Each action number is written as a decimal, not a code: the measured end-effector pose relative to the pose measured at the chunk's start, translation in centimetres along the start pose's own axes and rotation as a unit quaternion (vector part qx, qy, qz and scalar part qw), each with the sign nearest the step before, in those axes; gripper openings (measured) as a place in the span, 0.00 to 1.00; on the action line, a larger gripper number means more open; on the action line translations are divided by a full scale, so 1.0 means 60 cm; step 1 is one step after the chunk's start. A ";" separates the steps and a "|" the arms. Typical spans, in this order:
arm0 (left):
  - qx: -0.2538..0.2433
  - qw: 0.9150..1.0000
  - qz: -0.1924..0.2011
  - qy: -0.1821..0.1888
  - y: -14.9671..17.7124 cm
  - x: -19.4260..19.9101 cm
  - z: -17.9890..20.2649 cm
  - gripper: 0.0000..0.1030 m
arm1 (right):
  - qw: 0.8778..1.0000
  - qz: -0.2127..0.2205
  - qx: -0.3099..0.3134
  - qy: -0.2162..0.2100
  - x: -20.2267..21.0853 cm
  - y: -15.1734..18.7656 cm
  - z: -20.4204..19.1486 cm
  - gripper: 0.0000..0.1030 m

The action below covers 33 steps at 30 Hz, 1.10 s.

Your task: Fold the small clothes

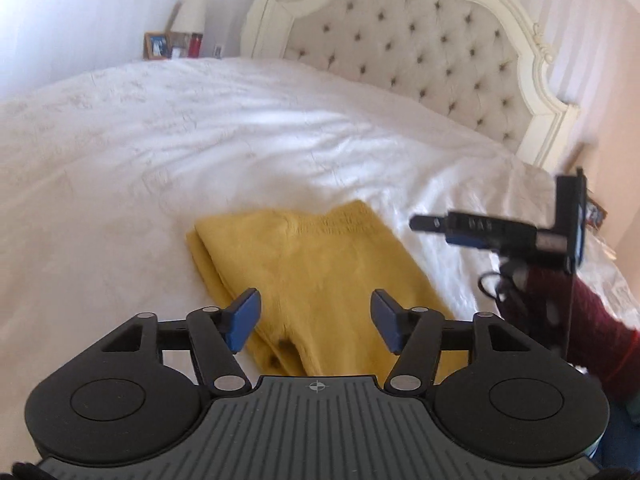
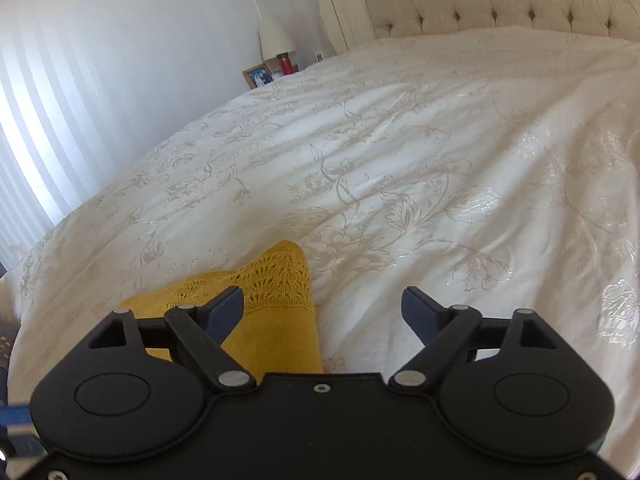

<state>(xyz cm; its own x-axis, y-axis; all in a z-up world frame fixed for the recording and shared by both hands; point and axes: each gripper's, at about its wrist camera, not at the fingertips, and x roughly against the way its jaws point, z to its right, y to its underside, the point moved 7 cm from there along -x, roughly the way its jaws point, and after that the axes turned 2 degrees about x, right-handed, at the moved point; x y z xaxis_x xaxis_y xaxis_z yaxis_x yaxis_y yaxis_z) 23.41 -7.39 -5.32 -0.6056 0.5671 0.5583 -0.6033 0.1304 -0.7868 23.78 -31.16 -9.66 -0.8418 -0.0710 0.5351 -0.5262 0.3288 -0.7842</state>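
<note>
The yellow garment (image 1: 316, 280) lies on the bed (image 1: 160, 140) straight ahead between my spread, empty left fingers (image 1: 244, 316), long axis running away from me. My right gripper (image 2: 322, 312), open too, has it off to its left, so left is nearer.

No legible text, labels or numbers — anywhere

Matt knitted garment (image 1: 320, 276); seemingly glossy bedspread (image 2: 400, 184).
</note>
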 end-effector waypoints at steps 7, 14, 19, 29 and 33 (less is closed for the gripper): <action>0.018 0.996 0.024 -0.089 -0.047 -0.086 -0.032 0.60 | 1.000 0.001 0.017 -0.004 -0.010 0.014 -0.002 0.88; 0.034 0.984 -0.018 -0.172 -0.021 -0.132 -0.104 0.60 | 0.998 -0.021 0.054 -0.006 -0.075 -0.006 -0.015 0.92; 0.044 0.983 -0.025 -0.177 0.024 -0.131 -0.137 0.65 | 0.996 -0.064 0.058 0.016 -0.129 0.036 0.006 0.94; -0.006 0.984 -0.023 -0.175 0.036 -0.071 -0.069 0.64 | 0.998 -0.028 0.050 0.000 -0.076 0.026 0.017 0.97; -0.035 0.982 -0.033 -0.184 0.086 -0.048 -0.055 0.65 | 0.999 -0.034 0.037 0.006 -0.042 0.023 0.017 0.97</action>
<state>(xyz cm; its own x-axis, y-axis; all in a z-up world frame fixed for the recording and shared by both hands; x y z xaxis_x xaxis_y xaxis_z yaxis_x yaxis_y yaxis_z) 23.74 -5.68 -11.88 -0.7210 0.2257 0.6552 -0.6175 0.2199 -0.7552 25.07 -31.49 -12.43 -0.8028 -0.0799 0.5908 -0.5897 0.2528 -0.7671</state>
